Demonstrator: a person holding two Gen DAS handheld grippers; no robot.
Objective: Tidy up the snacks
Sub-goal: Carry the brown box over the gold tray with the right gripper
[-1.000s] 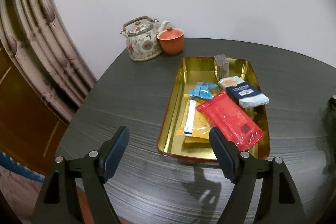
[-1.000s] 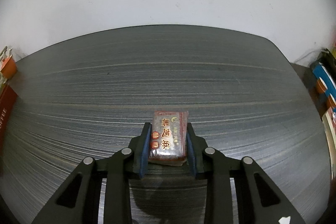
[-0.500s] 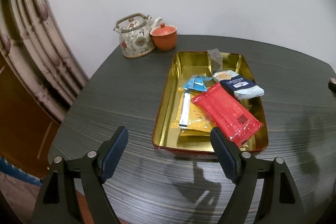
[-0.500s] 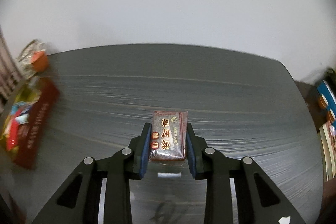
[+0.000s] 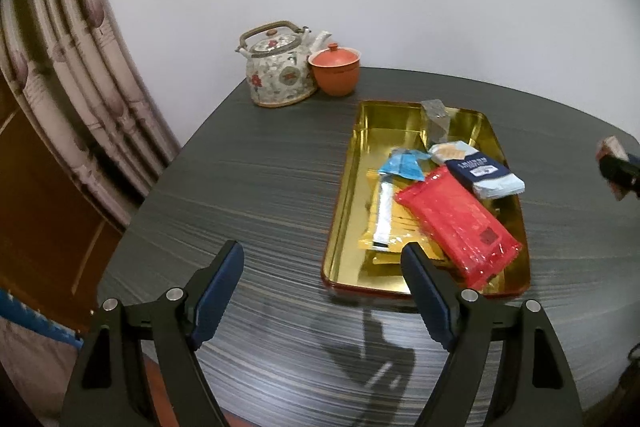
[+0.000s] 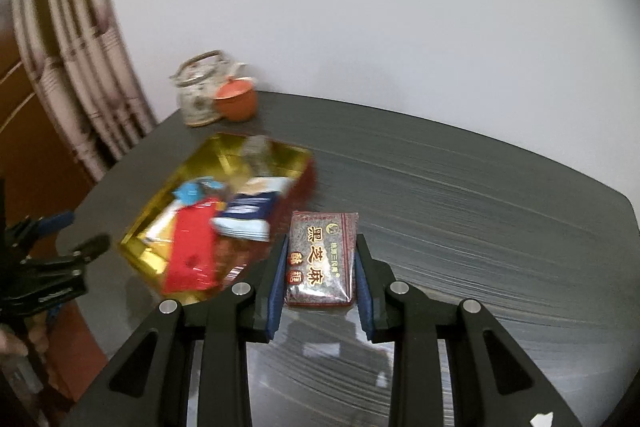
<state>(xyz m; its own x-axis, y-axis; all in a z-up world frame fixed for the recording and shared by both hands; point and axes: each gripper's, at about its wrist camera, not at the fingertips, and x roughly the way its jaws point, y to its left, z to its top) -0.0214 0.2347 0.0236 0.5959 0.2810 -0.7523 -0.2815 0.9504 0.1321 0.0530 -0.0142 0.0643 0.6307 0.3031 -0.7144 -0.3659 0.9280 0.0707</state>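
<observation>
My right gripper is shut on a brown sesame snack pack with gold lettering, held above the dark table just right of the gold tray. The tray holds a red packet, a dark blue and light blue packet, a small blue wrapper, a white stick on yellow packets and a grey wrapped piece. My left gripper is open with nothing between its fingers, just in front of the tray's near edge. The right gripper with its pack shows at the far right of the left wrist view.
A flowered teapot and an orange lidded cup stand at the table's back left corner against the white wall. A curtain hangs at the left. The table's edge curves close to the tray's left.
My right gripper has carried the sesame pack up and to the left, so the tray and teapot have come into its view. The left gripper has stayed nearly still and open.
</observation>
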